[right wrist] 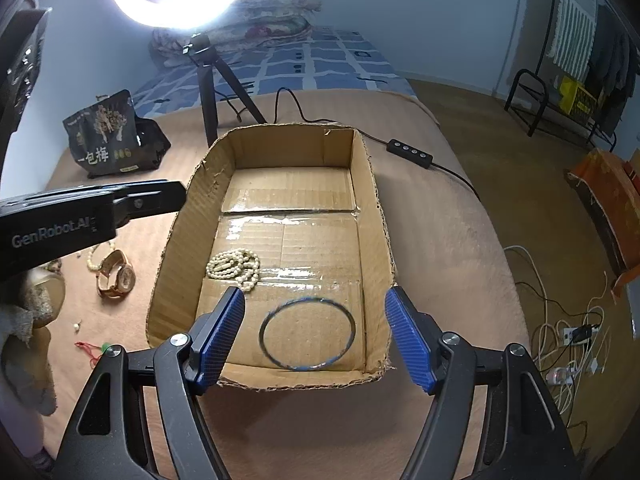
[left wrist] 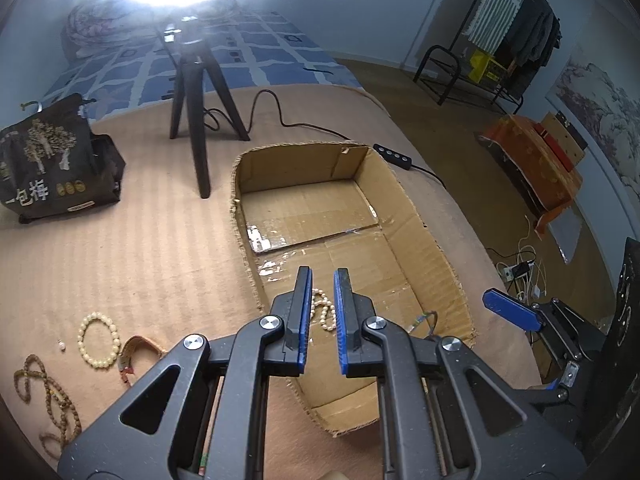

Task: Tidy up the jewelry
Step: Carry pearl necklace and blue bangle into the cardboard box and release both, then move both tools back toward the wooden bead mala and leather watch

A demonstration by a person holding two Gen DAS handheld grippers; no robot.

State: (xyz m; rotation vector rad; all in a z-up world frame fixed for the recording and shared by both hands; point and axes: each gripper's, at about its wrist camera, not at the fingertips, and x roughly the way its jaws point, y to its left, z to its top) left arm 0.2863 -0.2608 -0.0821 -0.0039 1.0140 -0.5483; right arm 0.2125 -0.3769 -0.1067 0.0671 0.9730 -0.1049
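Observation:
An open cardboard box [right wrist: 372, 200] lies on the tan blanket; it also shows in the left wrist view [left wrist: 424, 240]. In it lie a cream bead necklace [right wrist: 236, 266] and a thin dark bangle [right wrist: 307, 334]. My right gripper [right wrist: 316, 312] is open wide above the bangle, empty. My left gripper [left wrist: 323, 284] hovers over the box's left wall with a narrow gap and nothing between its pads; the necklace [left wrist: 325, 312] shows below. On the blanket left of the box lie a cream bead bracelet [left wrist: 99, 340], a brown bead string [left wrist: 48, 404] and a watch [right wrist: 118, 276].
A black tripod [left wrist: 196, 108] with a bright ring light stands behind the box. A black snack bag [left wrist: 52, 164] sits at back left. A cable with a switch [left wrist: 394, 157] runs right of the box. The bed edge drops to the floor on the right.

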